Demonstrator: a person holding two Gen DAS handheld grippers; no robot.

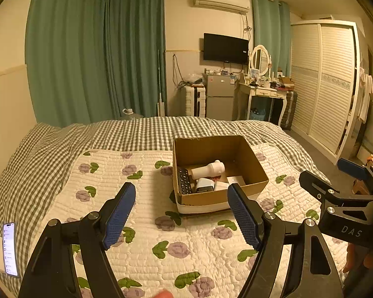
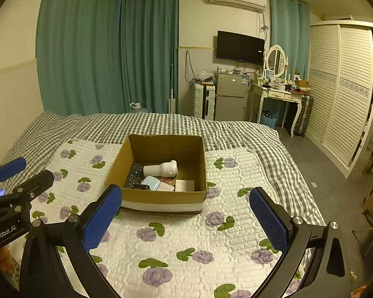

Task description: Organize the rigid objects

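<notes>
Both the left gripper and right gripper hover released, empty, near the box on the quilt. Inside lie a remote and white bottle; 3 small items beside them are hard to identify. A phone lies far left.

Right tool open, empty, above floral quilt; cardboard box ahead holds remote, white bottle.

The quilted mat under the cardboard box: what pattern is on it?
The quilted mat is white with purple flowers and green leaves, clearest in the right wrist view.
</notes>
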